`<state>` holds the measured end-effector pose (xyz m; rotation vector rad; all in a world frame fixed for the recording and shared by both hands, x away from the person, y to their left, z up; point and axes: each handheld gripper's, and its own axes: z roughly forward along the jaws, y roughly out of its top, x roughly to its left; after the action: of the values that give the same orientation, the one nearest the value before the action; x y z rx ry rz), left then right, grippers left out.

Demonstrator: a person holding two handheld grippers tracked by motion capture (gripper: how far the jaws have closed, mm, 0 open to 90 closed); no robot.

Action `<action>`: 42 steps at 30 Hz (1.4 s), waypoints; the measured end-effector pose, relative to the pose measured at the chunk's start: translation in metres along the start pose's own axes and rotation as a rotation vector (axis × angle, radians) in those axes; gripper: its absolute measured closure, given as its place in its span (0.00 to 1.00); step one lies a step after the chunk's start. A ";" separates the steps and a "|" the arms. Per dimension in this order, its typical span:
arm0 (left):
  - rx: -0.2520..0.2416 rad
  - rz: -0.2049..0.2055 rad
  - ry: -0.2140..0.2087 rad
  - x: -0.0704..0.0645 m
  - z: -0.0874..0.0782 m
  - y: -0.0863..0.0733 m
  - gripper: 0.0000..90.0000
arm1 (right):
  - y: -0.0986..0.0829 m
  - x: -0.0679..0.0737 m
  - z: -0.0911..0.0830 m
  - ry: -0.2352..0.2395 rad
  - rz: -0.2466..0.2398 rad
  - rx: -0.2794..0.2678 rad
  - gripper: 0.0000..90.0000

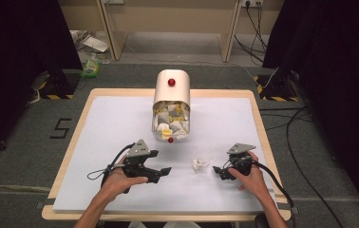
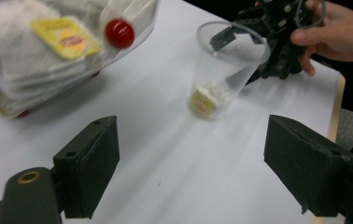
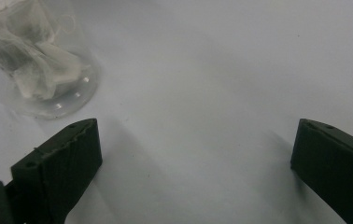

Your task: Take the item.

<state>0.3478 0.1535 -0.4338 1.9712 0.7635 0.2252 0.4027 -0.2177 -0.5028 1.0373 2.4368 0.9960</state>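
A clear plastic cup (image 1: 201,158) stands on the white mat with one tea bag (image 2: 204,101) at its bottom. My left gripper (image 1: 162,173) lies to the cup's left, open, its jaws (image 2: 192,135) pointing at the cup (image 2: 226,65) from a short way off. On the cup's right, my right gripper (image 1: 218,173) is open and empty. In the right gripper view the cup (image 3: 41,70) sits at the upper left, just beyond the left jaw of that gripper (image 3: 197,130). The right gripper (image 2: 272,37) also appears behind the cup in the left gripper view.
A cream canister (image 1: 171,102) with red knobs lies behind the cup, several tea bags (image 2: 48,46) showing through its clear front. The white mat (image 1: 106,128) covers the wooden table (image 1: 75,137). Floor cables run at the right.
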 end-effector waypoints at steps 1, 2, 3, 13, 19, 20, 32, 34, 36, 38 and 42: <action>0.000 -0.003 0.008 0.002 -0.002 -0.003 0.19 | 0.000 0.000 0.000 0.000 0.000 0.000 0.03; -0.004 -0.009 0.014 0.003 -0.004 -0.006 0.19 | 0.000 0.000 0.000 0.000 0.001 0.001 0.03; -0.010 -0.018 0.022 0.006 -0.006 -0.009 0.19 | 0.000 0.000 0.000 0.000 0.000 0.000 0.03; -0.015 -0.046 0.133 0.027 -0.021 -0.035 0.19 | 0.000 0.000 0.000 0.000 0.000 0.000 0.03; -0.016 -0.065 0.189 0.038 -0.029 -0.045 0.20 | 0.000 0.000 0.000 0.000 0.000 0.000 0.03; -0.014 -0.067 0.196 0.040 -0.030 -0.047 0.20 | 0.000 0.000 0.000 0.000 0.000 0.000 0.03; 0.020 -0.113 0.261 0.056 -0.037 -0.078 0.17 | 0.000 0.000 0.000 -0.001 0.000 0.000 0.03; 0.023 -0.115 0.269 0.057 -0.039 -0.082 0.17 | 0.000 0.000 0.000 0.000 -0.001 0.000 0.03; 0.025 -0.117 0.278 0.057 -0.041 -0.084 0.17 | 0.000 0.000 0.000 -0.001 0.000 0.000 0.03; 0.025 -0.118 0.285 0.058 -0.043 -0.088 0.16 | 0.000 0.000 0.000 -0.001 -0.001 0.000 0.03; 0.032 -0.113 0.305 0.057 -0.046 -0.094 0.16 | 0.000 0.000 0.000 0.000 0.000 0.000 0.03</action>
<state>0.3323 0.2526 -0.4992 1.9397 1.0763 0.4549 0.4026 -0.2176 -0.5028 1.0371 2.4368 0.9952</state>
